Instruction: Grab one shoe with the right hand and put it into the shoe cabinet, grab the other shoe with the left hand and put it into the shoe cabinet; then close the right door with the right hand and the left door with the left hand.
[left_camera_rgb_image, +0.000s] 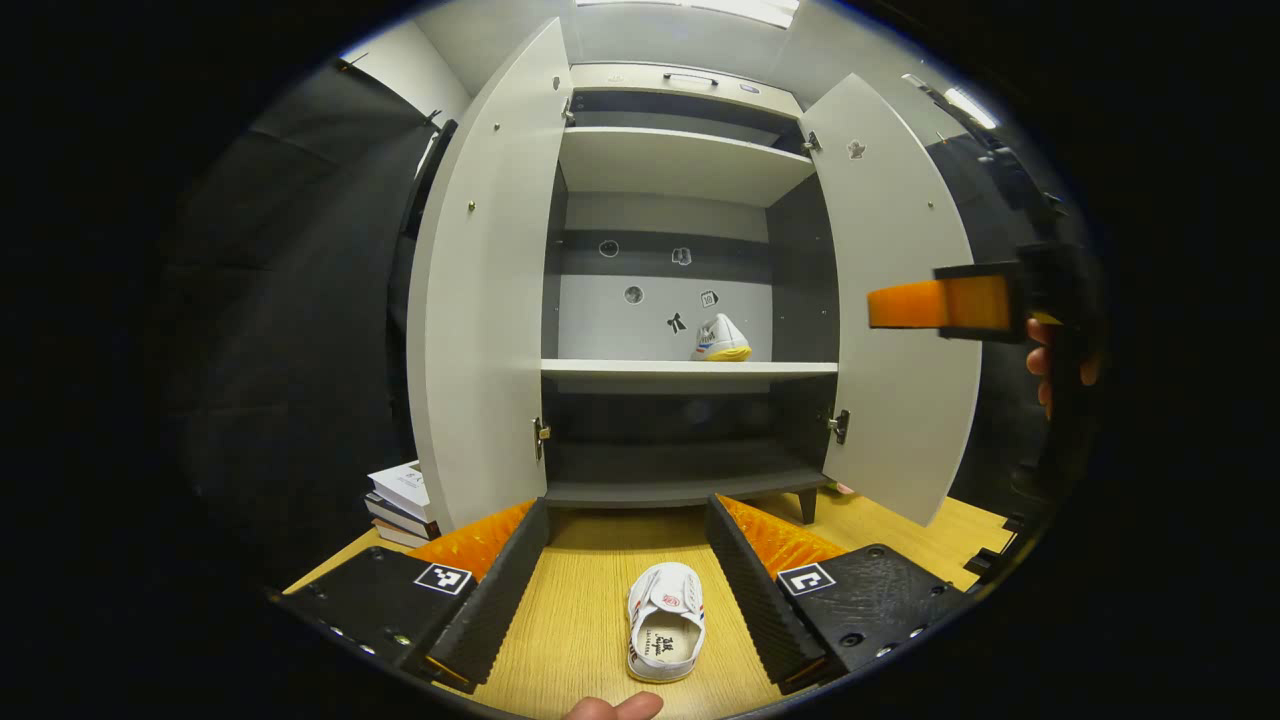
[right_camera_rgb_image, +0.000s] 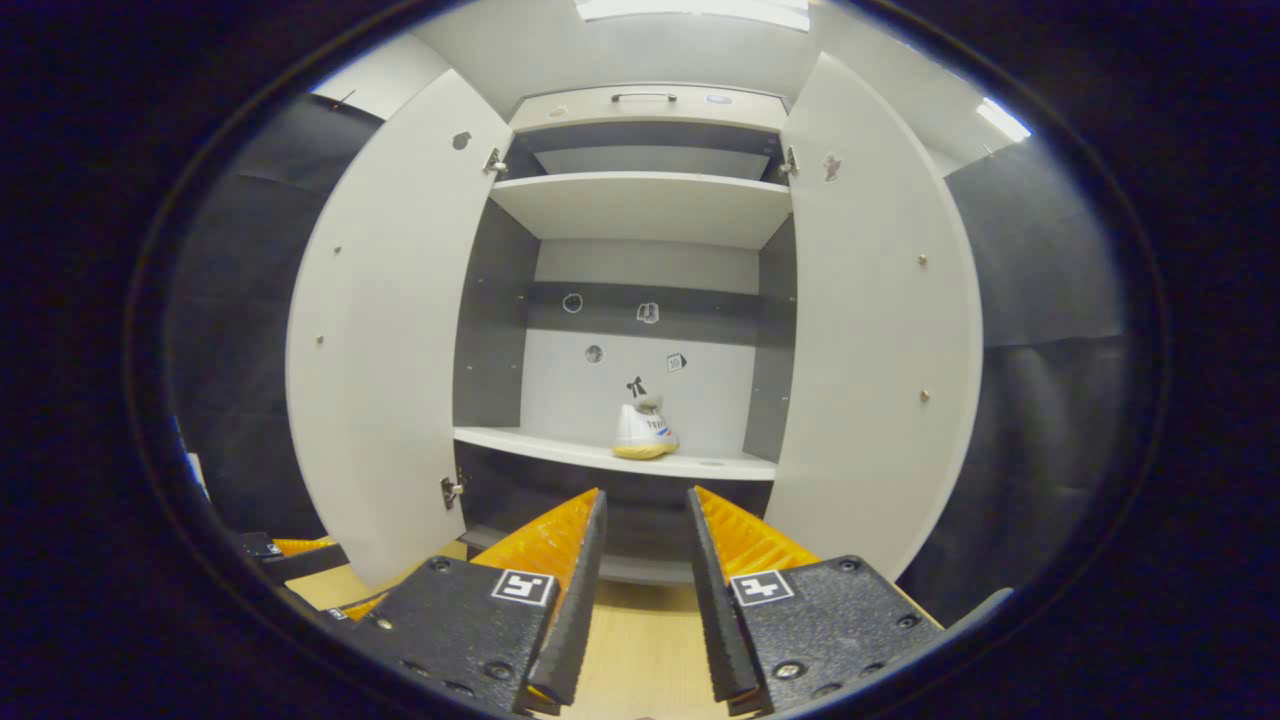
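The shoe cabinet (left_camera_rgb_image: 690, 160) stands with its left door (left_camera_rgb_image: 480, 300) and right door (left_camera_rgb_image: 900, 280) swung wide. One white shoe with a yellow sole (left_camera_rgb_image: 722, 340) rests on the middle shelf (left_camera_rgb_image: 620, 368), toward the right. The other white shoe (left_camera_rgb_image: 665, 620) lies on the wooden table (left_camera_rgb_image: 570, 620), toe toward the cabinet, between the fingers of my left gripper (left_camera_rgb_image: 628, 505), which is open and not touching it. My right gripper (right_camera_rgb_image: 645, 495) is open and holds nothing; it points at the shelved shoe (right_camera_rgb_image: 645, 430) from a distance. In the left gripper view the right gripper (left_camera_rgb_image: 905, 305) hovers before the right door.
A stack of books (left_camera_rgb_image: 400, 500) lies on the table left of the cabinet. A hand (left_camera_rgb_image: 1045, 365) holds the right gripper. The bottom compartment (left_camera_rgb_image: 680, 450) and the upper shelf (left_camera_rgb_image: 680, 165) hold nothing. The left gripper (right_camera_rgb_image: 290, 555) shows low at the left in the right gripper view.
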